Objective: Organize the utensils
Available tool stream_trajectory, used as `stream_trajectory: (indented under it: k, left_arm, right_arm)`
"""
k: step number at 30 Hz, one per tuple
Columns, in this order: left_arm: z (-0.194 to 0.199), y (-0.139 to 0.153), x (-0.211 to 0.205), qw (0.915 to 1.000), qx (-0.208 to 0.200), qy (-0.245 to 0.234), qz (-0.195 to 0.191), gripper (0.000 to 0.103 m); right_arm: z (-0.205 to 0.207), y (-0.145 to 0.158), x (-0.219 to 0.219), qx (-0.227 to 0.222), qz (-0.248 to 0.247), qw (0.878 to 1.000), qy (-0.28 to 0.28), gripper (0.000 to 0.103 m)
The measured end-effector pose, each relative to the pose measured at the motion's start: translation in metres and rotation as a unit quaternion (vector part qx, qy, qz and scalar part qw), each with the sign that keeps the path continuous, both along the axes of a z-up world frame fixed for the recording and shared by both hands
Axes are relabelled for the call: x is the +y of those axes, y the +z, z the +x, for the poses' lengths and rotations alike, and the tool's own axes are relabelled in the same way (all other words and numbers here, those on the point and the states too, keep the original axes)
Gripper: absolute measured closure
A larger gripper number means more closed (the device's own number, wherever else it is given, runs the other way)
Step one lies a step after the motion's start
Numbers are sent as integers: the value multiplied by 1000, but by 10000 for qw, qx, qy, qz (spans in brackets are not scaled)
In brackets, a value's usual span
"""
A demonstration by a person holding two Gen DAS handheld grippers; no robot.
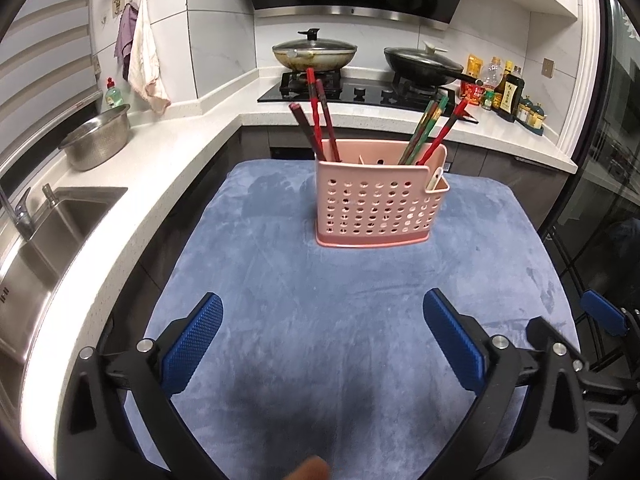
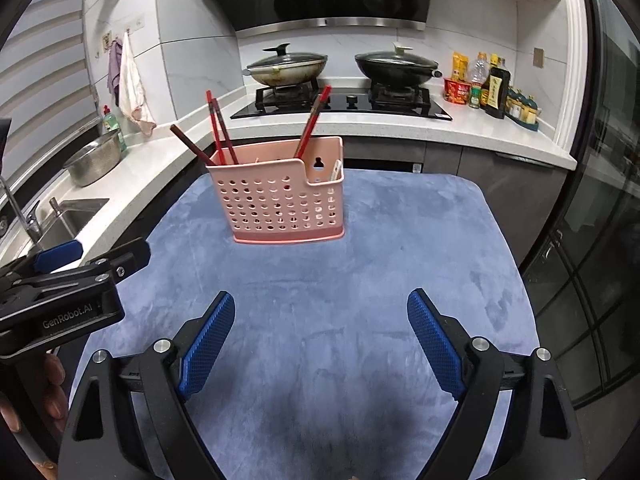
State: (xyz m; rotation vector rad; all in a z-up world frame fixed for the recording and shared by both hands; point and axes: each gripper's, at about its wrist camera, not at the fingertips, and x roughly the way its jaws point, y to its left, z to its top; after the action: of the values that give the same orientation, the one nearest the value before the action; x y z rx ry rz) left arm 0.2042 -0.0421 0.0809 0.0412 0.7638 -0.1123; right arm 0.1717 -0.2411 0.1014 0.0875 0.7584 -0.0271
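Note:
A pink perforated utensil holder (image 1: pixel 376 208) (image 2: pixel 284 204) stands upright on a blue cloth-covered table (image 1: pixel 320 320) (image 2: pixel 360 300). Several red and dark chopsticks (image 1: pixel 320 120) (image 2: pixel 218 128) lean in its left part, and more chopsticks (image 1: pixel 436 132) (image 2: pixel 314 120) lean in its right part. A pale utensil (image 1: pixel 434 179) (image 2: pixel 336 170) sits in the small side pocket. My left gripper (image 1: pixel 322 312) is open and empty, well short of the holder. My right gripper (image 2: pixel 320 308) is open and empty too. The left gripper's body (image 2: pixel 60 292) shows at the left of the right wrist view.
A white L-shaped counter (image 1: pixel 168 160) carries a steel sink (image 1: pixel 48 232) and a metal colander (image 1: pixel 98 140) on the left. A stove with two lidded pans (image 1: pixel 316 54) (image 2: pixel 396 64) stands behind. Sauce bottles (image 1: pixel 504 88) stand at the back right. A glass door (image 2: pixel 592 240) is on the right.

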Motion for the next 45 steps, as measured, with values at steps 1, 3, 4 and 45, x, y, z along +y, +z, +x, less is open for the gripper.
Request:
stream_trajectory:
  k: [1,3,4,45]
  left_arm:
    - [0,-1,0,10000,13,13,11,7]
    - [0,-3,2,10000,39,46,30,7]
    - [0,-4,3,10000,43,58,34,7]
    - [2,-21,11,9986,148,373,332,7]
  right_arm:
    - [0,0,-1,0,3,10000,-38,18]
    - [-1,-2,-4,13,15,9999,-101,16]
    - [-1,-3,-5,37,47,9999,-96,10]
    - [3,-19,-10,205,-18,9993,-323,7]
